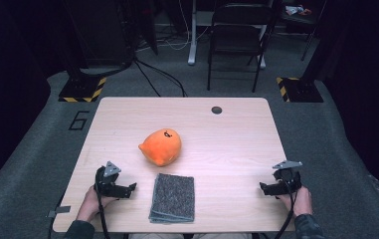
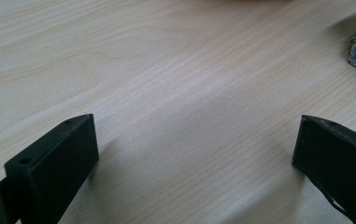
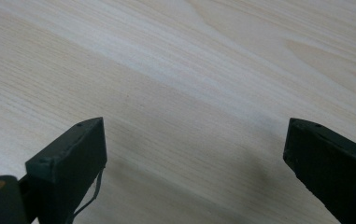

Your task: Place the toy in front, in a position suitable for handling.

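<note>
Folded grey cloth (image 1: pixel 172 198) lies flat beside orange plush (image 1: pixel 161 146). Left gripper (image 1: pixel 127 188) and right gripper (image 1: pixel 266 187) rest low (jaws apart, empty).

Pale wooden table (image 1: pixel 236 134) — orange plush toy (image 1: pixel 161 146), folded grey cloth (image 1: pixel 173 198)

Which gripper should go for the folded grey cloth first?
Left, probably. The left gripper sits open right beside the folded grey cloth, whose edge shows in its own view; the right gripper, also open, is farther off across bare table.
</note>
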Demonstrator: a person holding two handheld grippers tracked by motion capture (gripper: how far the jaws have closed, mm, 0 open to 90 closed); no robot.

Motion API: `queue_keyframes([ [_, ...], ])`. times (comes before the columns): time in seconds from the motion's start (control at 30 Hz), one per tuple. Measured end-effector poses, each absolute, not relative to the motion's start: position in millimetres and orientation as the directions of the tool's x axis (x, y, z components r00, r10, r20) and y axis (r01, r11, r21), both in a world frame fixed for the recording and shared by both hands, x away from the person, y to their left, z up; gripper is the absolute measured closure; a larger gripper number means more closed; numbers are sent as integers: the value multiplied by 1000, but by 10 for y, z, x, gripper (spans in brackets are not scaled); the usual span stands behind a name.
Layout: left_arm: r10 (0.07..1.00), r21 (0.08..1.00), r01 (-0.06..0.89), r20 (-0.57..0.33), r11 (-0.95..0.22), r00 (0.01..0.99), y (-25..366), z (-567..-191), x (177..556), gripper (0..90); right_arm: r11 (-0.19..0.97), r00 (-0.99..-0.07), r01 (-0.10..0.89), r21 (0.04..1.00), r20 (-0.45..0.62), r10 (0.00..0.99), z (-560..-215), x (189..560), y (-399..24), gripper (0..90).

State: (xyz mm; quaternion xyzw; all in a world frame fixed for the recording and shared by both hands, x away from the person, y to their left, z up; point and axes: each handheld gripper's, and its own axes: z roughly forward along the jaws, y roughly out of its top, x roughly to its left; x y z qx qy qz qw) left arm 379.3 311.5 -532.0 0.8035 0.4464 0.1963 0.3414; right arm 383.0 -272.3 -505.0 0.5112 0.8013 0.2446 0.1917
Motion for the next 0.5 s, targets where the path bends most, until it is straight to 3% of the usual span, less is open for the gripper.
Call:
queue_keyframes([
  [0.5,851,724,583,11,-368,524,3114,-5320,3794,0,411,-491,691,594,-31,870,-4919,3814,-2498,58],
])
